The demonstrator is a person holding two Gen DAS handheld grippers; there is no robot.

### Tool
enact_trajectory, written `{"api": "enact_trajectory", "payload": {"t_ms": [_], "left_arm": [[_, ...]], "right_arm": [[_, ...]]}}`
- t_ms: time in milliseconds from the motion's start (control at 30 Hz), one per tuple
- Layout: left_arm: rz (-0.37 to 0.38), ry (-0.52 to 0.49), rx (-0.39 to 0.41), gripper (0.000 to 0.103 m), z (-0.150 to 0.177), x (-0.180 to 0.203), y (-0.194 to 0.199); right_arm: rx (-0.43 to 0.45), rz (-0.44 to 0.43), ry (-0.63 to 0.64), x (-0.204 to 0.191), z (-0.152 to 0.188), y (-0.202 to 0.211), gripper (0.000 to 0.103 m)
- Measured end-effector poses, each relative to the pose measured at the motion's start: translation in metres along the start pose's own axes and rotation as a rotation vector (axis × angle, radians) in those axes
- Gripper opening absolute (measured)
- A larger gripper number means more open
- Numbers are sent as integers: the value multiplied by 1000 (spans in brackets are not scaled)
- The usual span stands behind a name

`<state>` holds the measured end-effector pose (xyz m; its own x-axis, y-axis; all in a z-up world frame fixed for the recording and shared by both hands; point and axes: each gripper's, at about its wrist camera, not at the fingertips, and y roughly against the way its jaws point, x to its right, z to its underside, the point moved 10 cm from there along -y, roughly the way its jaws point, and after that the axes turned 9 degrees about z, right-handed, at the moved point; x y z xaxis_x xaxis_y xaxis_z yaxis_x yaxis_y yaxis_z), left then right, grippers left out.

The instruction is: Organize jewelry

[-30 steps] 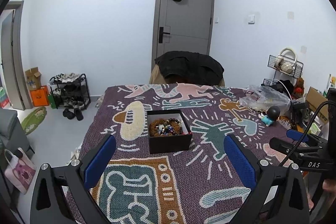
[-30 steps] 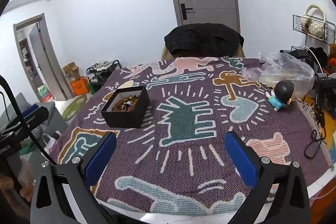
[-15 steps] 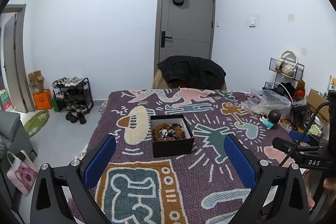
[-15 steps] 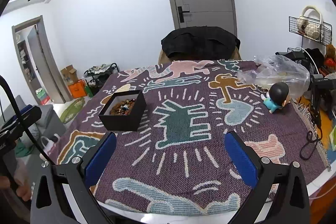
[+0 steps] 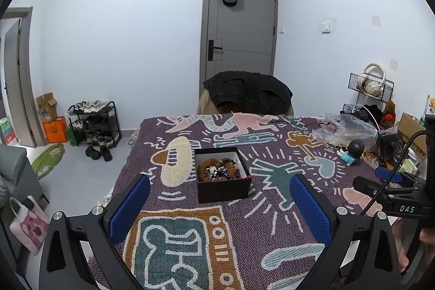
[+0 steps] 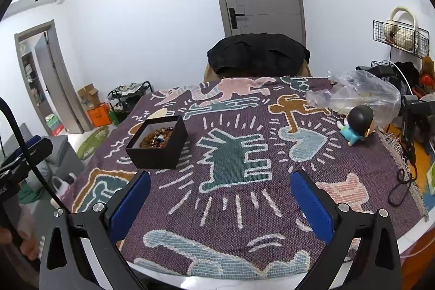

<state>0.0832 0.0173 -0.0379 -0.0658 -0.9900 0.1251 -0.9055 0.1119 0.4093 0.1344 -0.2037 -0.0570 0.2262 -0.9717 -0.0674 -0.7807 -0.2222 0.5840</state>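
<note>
Pulled both grippers back, higher: left (image 5: 219,204), right (image 6: 220,199) jaws wide, empty. Beads (image 5: 219,171) piled in box (image 5: 223,189); cloth (image 6: 236,154) bare of jewelry.

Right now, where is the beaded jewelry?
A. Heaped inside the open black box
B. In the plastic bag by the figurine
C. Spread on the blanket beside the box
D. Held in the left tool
A: the beads lie piled inside the lidless black box on the blanket, and both tools, left and right, are open and empty.
</note>
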Motion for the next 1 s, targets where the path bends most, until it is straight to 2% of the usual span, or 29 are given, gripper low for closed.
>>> {"api": "enact_trajectory", "payload": {"t_ms": [1000], "left_arm": [[5,-7,-2,103,-1,0,0]], "right_arm": [[-2,6,-3,3,1,-2,103]]}}
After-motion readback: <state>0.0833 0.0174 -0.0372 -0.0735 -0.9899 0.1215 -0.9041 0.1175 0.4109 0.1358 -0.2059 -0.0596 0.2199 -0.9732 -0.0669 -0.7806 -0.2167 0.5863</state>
